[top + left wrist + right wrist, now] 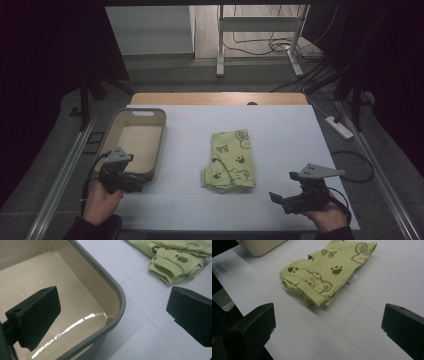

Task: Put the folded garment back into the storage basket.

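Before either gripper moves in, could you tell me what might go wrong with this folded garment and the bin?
The folded green garment lies loosely stacked, so a pinch at one edge by the right gripper might lift only the top layer and undo the fold. The left gripper hovers open with its jaws on either side of the bin's near corner, so a careless swing could knock the bin. The small tag at the garment's edge could snag.

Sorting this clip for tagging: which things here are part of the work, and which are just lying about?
In the work:
folded green garment
beige bin
left gripper, open
right gripper, open

Lying about:
power strip on the floor
cables by the stand legs
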`<state>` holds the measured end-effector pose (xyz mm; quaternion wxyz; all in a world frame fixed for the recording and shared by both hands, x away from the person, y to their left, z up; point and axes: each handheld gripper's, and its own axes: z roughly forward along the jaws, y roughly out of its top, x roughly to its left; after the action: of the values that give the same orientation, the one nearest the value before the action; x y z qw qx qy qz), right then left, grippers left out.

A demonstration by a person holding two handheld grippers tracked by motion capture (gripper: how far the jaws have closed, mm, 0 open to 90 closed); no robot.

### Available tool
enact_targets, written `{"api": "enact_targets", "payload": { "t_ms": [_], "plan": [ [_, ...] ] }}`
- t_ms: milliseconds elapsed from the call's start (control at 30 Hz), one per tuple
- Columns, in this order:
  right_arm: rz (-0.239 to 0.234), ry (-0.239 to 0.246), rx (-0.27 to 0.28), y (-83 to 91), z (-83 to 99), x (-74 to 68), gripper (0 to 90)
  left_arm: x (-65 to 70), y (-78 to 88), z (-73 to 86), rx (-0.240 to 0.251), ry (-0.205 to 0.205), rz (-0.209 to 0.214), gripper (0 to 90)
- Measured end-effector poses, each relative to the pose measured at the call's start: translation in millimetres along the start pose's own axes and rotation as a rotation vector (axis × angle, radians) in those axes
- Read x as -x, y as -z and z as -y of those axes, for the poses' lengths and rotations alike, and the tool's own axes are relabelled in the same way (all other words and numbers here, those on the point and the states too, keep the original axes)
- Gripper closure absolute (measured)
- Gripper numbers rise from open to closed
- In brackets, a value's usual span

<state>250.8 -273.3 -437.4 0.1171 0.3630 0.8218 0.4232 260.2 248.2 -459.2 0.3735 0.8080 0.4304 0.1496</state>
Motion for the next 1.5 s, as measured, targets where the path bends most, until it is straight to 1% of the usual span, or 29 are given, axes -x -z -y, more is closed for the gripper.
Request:
{"api": "enact_targets", "payload": {
  "t_ms": [167, 300, 433, 600, 733, 933, 1033, 1100, 1167, 1233, 1333, 1500],
  "plan": [
    [-0.019, 0.005, 0.004, -4.7, -5.1, -2.8, 0.0, 0.3, -5.0, -7.0, 0.011, 0.001, 0.011, 0.0],
    [-0.024, 0.010, -0.014, -9.5, -7.8, -4.3, 0.0, 0.1, -10.0, -11.6, 0.010, 0.000, 0.013, 0.0],
    [-0.020, 0.031, -0.018, -12.5, -9.6, -5.1, 0.0, 1.3, -14.9, -16.2, 0.013, -0.009, 0.024, 0.0],
    [-0.026, 0.033, -0.028, -16.8, -11.4, -4.9, 0.0, 3.7, -20.3, -24.6, 0.016, -0.026, 0.029, 0.0],
    [-0.034, 0.037, -0.034, -20.1, -12.6, -4.3, 0.0, 7.1, -26.5, -31.3, 0.006, -0.039, 0.023, 0.0],
    [-0.044, 0.031, -0.038, -24.6, -15.2, -4.6, 0.0, 12.7, -35.3, -39.4, -0.002, -0.049, 0.033, 0.0],
    [-0.050, 0.037, -0.041, -26.6, -16.4, -4.9, 0.0, 14.5, -39.3, -44.6, 0.000, -0.042, 0.042, 0.0],
    [-0.053, 0.042, -0.043, -27.7, -17.1, -5.0, 0.0, 15.4, -42.3, -47.8, 0.006, -0.027, 0.055, 0.0],
    [-0.057, 0.044, -0.044, -29.0, -17.6, -5.4, 0.0, 16.9, -45.8, -51.0, 0.005, -0.023, 0.068, 0.0],
    [-0.061, 0.050, -0.046, -30.0, -17.8, -5.7, 0.0, 19.0, -49.1, -53.9, 0.006, -0.034, 0.066, 0.0],
    [-0.066, 0.057, -0.048, -31.7, -18.1, -6.2, 0.0, 21.6, -54.3, -58.4, 0.005, -0.039, 0.075, 0.0],
    [-0.070, 0.072, -0.048, -34.6, -19.1, -6.9, 0.0, 25.0, -64.1, -66.6, 0.004, -0.053, 0.075, 0.0]
  ]
}}
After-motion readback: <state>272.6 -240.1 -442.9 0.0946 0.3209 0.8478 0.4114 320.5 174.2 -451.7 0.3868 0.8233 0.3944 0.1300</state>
